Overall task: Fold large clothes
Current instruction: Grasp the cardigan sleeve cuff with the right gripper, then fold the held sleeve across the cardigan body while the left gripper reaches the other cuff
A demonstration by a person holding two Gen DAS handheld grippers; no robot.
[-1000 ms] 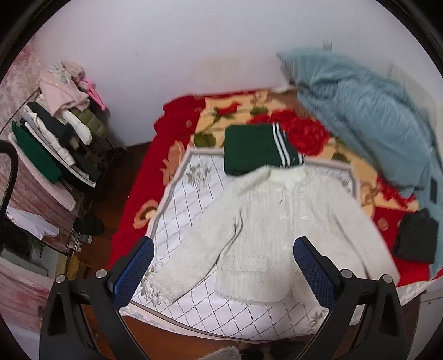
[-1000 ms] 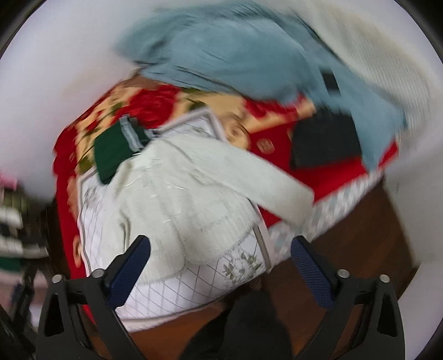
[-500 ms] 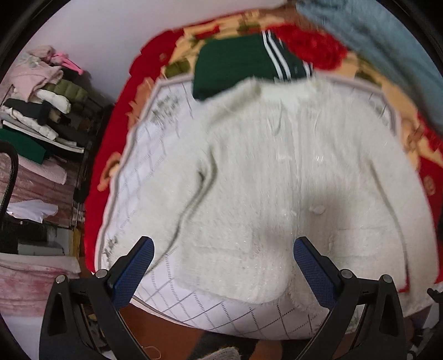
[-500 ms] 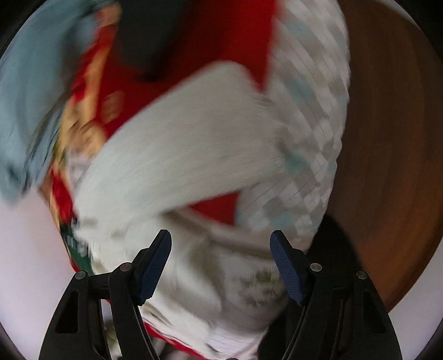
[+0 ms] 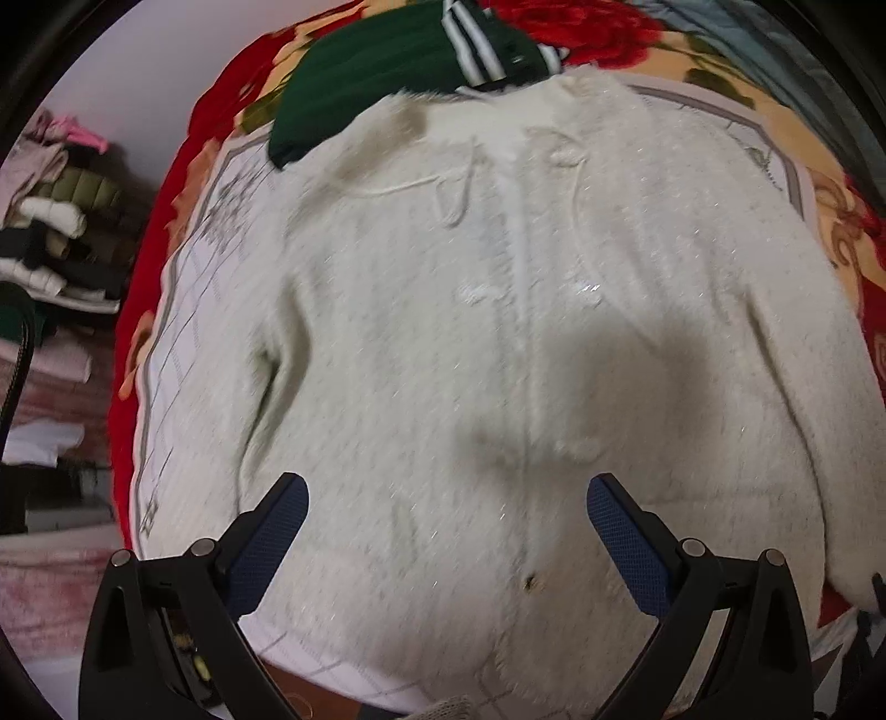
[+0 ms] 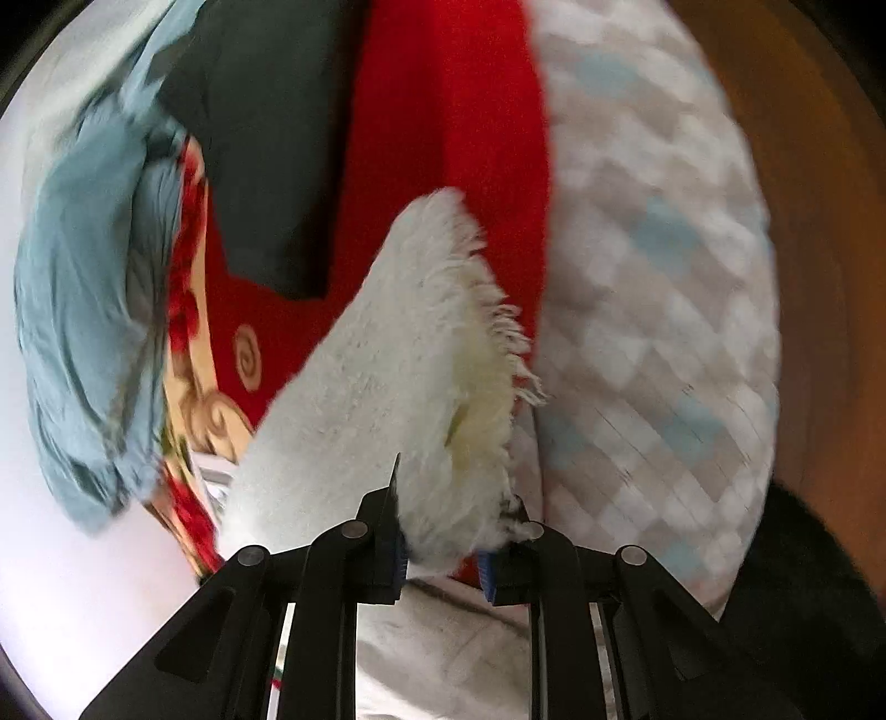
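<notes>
The fluffy cream-white knitted cardigan [image 5: 526, 360] lies spread front-up on my white quilted grid-pattern sheet [image 5: 183, 310], over the red floral blanket [image 5: 166, 183]. My left gripper [image 5: 447, 531] hangs wide open above its hem, holding nothing. My right gripper [image 6: 443, 540] is closing on the fringed sleeve cuff [image 6: 443, 354]; pads appear to pinch it, though blur limits certainty. A folded dark green garment [image 5: 376, 72] sits at the collar.

A bed [image 5: 138, 387] spread with a red floral blanket [image 5: 609, 22] carries a white quilted mat [image 5: 183, 310]. A white fuzzy cardigan [image 5: 498, 332] lies flat on the mat, a folded green garment [image 5: 365, 77] at its collar.
</notes>
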